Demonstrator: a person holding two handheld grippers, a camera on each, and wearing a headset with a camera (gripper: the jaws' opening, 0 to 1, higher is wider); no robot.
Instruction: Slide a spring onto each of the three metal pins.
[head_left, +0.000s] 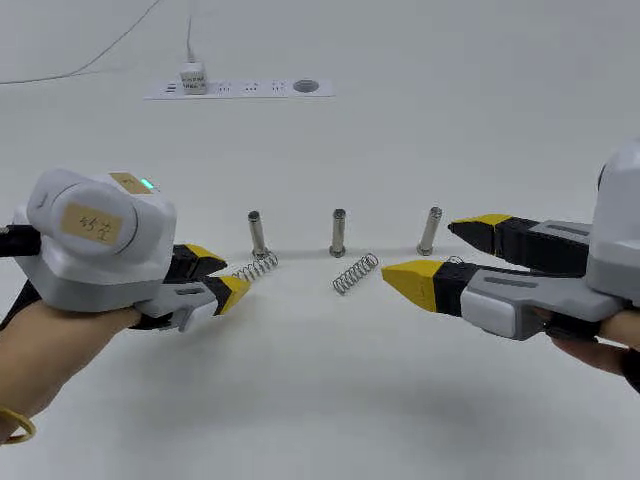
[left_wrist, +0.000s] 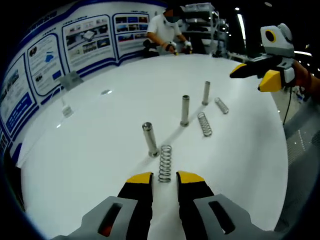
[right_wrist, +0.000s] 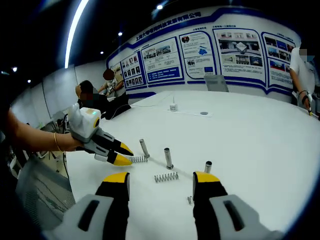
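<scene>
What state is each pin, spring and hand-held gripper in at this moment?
Left pin: upright, bare.
Middle pin: upright, bare.
Right pin: upright, bare.
Left spring: lying loose on the table.
Middle spring: lying loose.
Right spring: lying loose.
Left hand-held gripper: open, empty.
Right hand-held gripper: open, empty.

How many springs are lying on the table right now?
3, all lying loose: one spring just ahead of the left gripper, one by the middle pin, one by the far pin near the right gripper.
</scene>
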